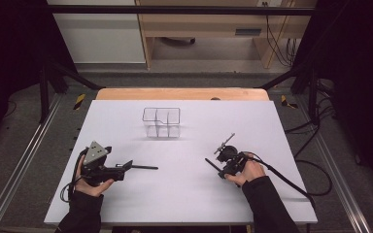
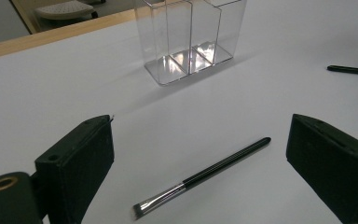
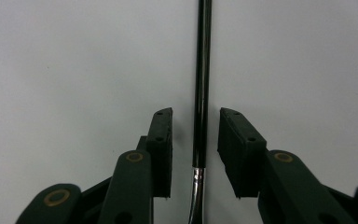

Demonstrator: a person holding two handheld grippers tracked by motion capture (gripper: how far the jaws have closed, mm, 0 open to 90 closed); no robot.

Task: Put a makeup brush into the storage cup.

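A black-handled makeup brush (image 2: 214, 168) with a silver ferrule lies flat on the white table (image 1: 184, 194). My left gripper (image 2: 200, 125) is open wide, with one jaw on each side of the brush and touching nothing. In the high view this brush (image 1: 144, 167) points right from the left gripper (image 1: 125, 167). A second black brush (image 3: 201, 93) runs straight between the pads of my right gripper (image 3: 196, 114). That gripper is open narrowly, with a thin gap on both sides of the handle. In the high view the right gripper (image 1: 223, 169) sits low over that brush (image 1: 210, 162).
A clear plastic organiser (image 1: 161, 121) with several upright compartments stands empty behind the table's middle; the same organiser (image 2: 191, 42) is ahead of the left gripper. The second brush's tip (image 2: 352, 70) shows at right. A wooden edge (image 1: 182, 93) borders the table's far side.
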